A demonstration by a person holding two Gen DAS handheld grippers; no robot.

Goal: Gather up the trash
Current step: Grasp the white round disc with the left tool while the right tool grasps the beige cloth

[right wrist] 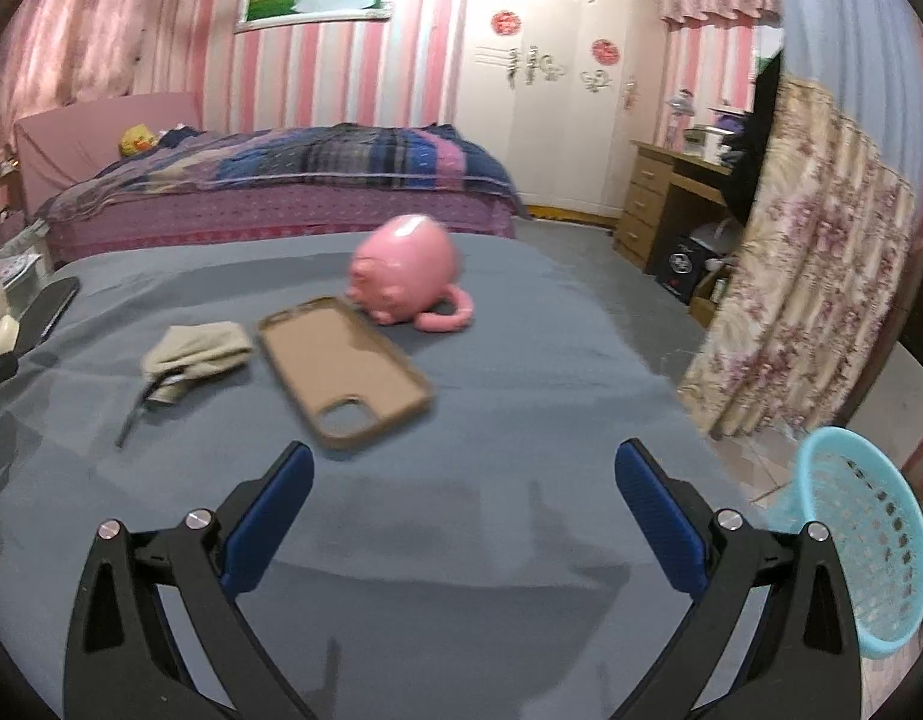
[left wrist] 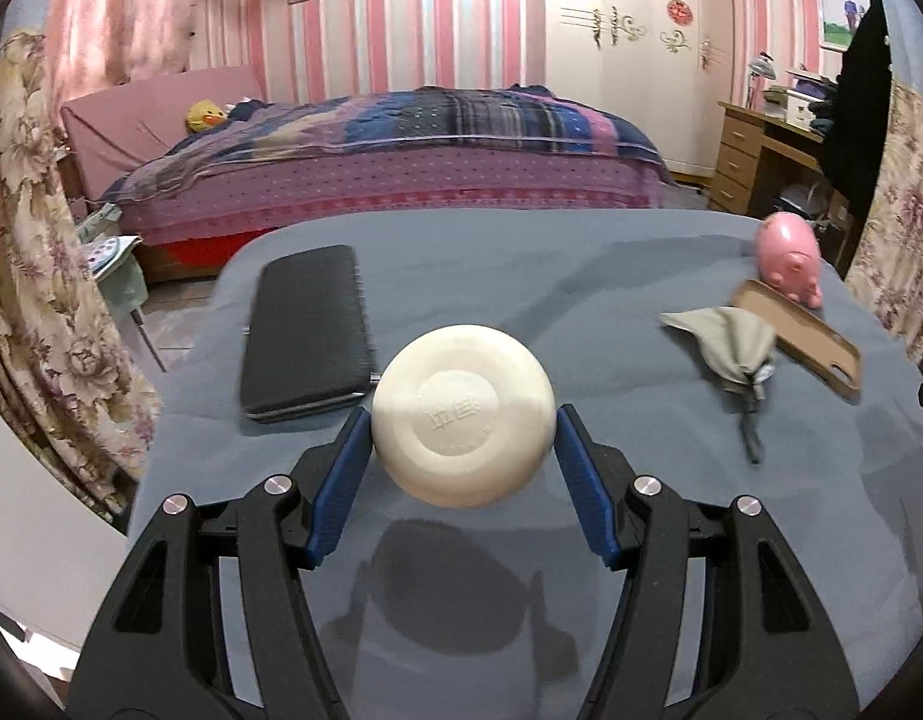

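My left gripper (left wrist: 463,420) is shut on a cream round soap bar (left wrist: 461,417) and holds it above the grey-blue tablecloth (left wrist: 581,540), casting a shadow below. The soap also shows at the left edge of the right wrist view (right wrist: 2,333). A crumpled beige wrapper with a dark string (left wrist: 731,351) lies to the right; it also shows in the right wrist view (right wrist: 194,354). My right gripper (right wrist: 464,495) is open and empty above the cloth, in front of a brown phone case (right wrist: 341,369). A turquoise mesh basket (right wrist: 869,546) stands on the floor at the right.
A black case (left wrist: 308,333) lies left of the soap. A pink piggy bank (right wrist: 404,273) lies on its side behind the phone case (left wrist: 803,339). A bed (left wrist: 401,168), a wooden desk (right wrist: 665,204) and floral curtains (right wrist: 803,306) surround the table.
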